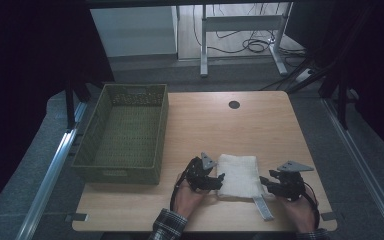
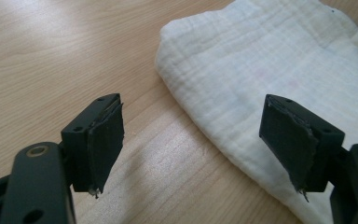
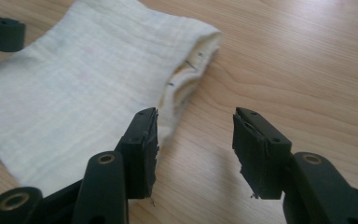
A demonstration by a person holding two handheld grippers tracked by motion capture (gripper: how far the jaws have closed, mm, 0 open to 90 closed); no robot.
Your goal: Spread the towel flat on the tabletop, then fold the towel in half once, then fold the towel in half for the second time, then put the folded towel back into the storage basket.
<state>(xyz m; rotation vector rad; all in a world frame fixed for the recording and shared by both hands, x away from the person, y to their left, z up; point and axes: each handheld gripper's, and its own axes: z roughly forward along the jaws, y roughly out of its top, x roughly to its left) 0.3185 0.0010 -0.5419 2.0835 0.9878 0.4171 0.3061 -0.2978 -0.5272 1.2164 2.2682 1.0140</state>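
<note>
A folded white cloth [image 1: 239, 175] lies flat near the front of the wooden table [image 1: 215, 125]. My left gripper [image 1: 219, 179] sits at its left edge with its jaws open. In the left gripper view [image 2: 193, 135], one pad hangs over the cloth [image 2: 261, 70] and the other over bare wood, neither pressing on anything. My right gripper [image 1: 265, 183] is at the cloth's right edge, also open. In the right gripper view [image 3: 196, 147], its left jaw is beside the cloth's layered edge [image 3: 98, 84] and its right jaw over the table.
An empty green woven basket [image 1: 125, 132] stands on the table's left half. A pale strip [image 1: 261, 207] pokes out from under the cloth toward the front edge. A black round hole [image 1: 234, 104] sits at the back of the table. The left gripper's jaw [image 3: 0, 30] shows beyond the cloth.
</note>
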